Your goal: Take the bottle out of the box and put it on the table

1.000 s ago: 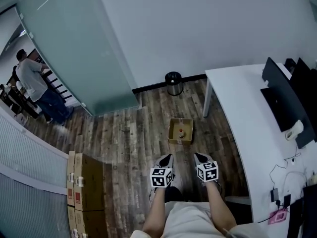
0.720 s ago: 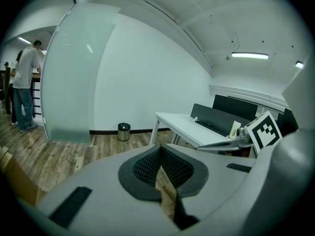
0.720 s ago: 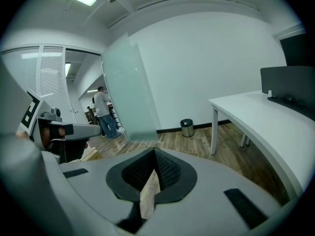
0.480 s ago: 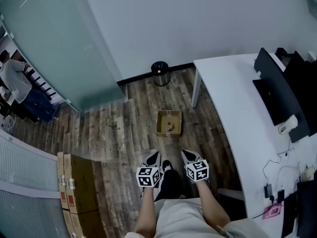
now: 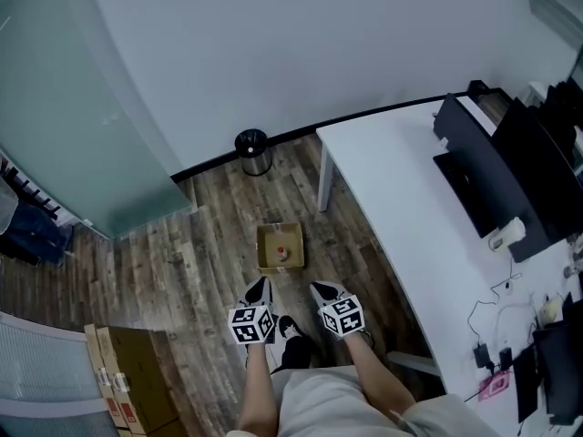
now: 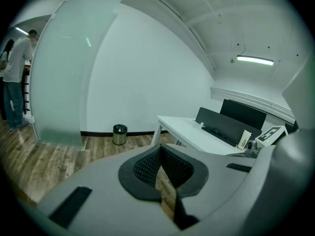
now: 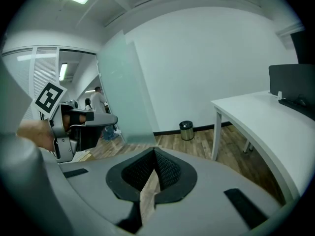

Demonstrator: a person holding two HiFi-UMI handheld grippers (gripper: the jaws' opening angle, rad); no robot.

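In the head view a small open cardboard box [image 5: 270,238] sits on the wooden floor, and a small bottle [image 5: 281,252] with a red cap stands inside it. The white table [image 5: 392,185] is to the box's right. My left gripper [image 5: 259,287] and right gripper [image 5: 319,289] are held side by side, just short of the box's near side and above floor level. Both point toward it. In the left gripper view my left gripper [image 6: 160,151] has its pads together with nothing between them. The right gripper [image 7: 154,154] looks the same in its own view.
A round metal bin [image 5: 252,151] stands by the wall beyond the box. Dark monitors [image 5: 487,176] and cables occupy the table's right side. Stacked cardboard cartons [image 5: 123,381] lie at the lower left. A frosted glass partition [image 5: 64,89] stands at the left, with a person [image 6: 15,77] beyond it.
Both grippers have come forward toward the box, which now lies much nearer to their tips. The table and bin have slid left in the head view. Both jaws have stayed together.
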